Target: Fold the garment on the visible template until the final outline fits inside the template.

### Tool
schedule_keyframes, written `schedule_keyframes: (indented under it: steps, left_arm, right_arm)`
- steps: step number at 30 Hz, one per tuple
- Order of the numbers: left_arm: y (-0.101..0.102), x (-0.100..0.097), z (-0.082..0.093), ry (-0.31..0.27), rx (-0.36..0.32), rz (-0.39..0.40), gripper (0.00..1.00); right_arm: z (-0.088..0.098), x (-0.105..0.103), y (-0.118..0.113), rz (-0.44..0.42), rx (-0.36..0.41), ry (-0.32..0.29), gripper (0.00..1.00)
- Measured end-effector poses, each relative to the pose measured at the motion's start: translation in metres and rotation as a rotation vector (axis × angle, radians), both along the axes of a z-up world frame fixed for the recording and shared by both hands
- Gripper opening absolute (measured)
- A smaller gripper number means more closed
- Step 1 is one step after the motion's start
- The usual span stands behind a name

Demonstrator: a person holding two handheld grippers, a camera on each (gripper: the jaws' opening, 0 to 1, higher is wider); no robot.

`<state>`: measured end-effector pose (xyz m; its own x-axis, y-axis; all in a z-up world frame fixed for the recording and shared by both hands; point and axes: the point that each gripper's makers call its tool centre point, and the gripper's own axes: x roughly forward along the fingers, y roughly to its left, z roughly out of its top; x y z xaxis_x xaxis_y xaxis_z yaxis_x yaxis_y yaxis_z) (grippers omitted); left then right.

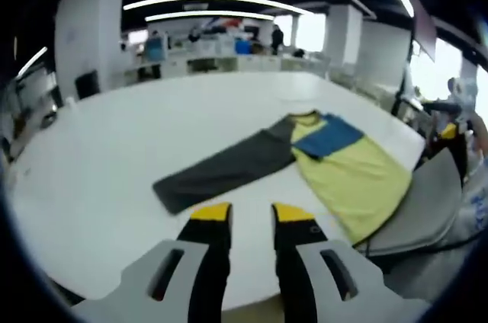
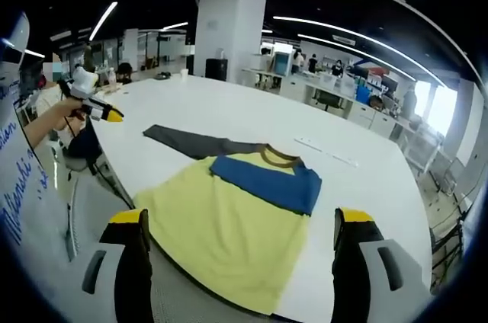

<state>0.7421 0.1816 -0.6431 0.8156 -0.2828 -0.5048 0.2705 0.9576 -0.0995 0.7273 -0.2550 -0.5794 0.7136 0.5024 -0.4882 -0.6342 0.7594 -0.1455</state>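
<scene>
Garment, long-sleeved, soft fabric, yellow body with blue upper panel, brown collar band and dark grey sleeve: lies flat on the white round-edged worktop, near the worktop's near edge in the right gripper view; its lower hem reaches over a pale grey flat sheet at that edge. One dark grey sleeve stretched out straight and flat across the worktop, away from the body; blue panel lies folded across the chest just below the collar

Same garment in the left gripper view: to the right of centre, beyond the jaw tips, with the grey sheet under its far end

Left tool: black jaws with yellow tips, a narrow gap between them, nothing held, above bare worktop short of the sleeve end. Also seen small in the right gripper view, held in a person's hand at the left, clear of the garment

Right tool: yellow-tipped jaws spread wide, nothing held, the yellow body between them in view; contact cannot be told

Background: open office with white pillar, desks, ceiling strip lights
</scene>
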Motion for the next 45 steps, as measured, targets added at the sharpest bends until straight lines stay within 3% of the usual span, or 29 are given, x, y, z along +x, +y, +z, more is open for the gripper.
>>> schedule_keyframes:
  steps: [4, 26, 36, 45]
  left_arm:
    - [0.011, 0.008, -0.003, -0.007, -0.009, 0.034, 0.09]
    - [0.04, 0.053, -0.033, 0.028, -0.129, 0.148, 0.0]
    - [0.051, 0.066, -0.047, 0.053, -0.11, 0.179, 0.0]
    - [0.073, 0.085, -0.048, 0.047, -0.095, 0.247, 0.0]
  right_arm:
    - [-0.001, 0.001, -0.001, -0.004, 0.003, 0.003, 1.0]
    - [-0.006, 0.005, -0.005, -0.014, -0.001, 0.016, 1.0]
    - [-0.015, 0.002, -0.007, -0.018, -0.006, 0.038, 1.0]
    - [-0.015, -0.001, -0.012, -0.044, 0.004, 0.038, 0.99]
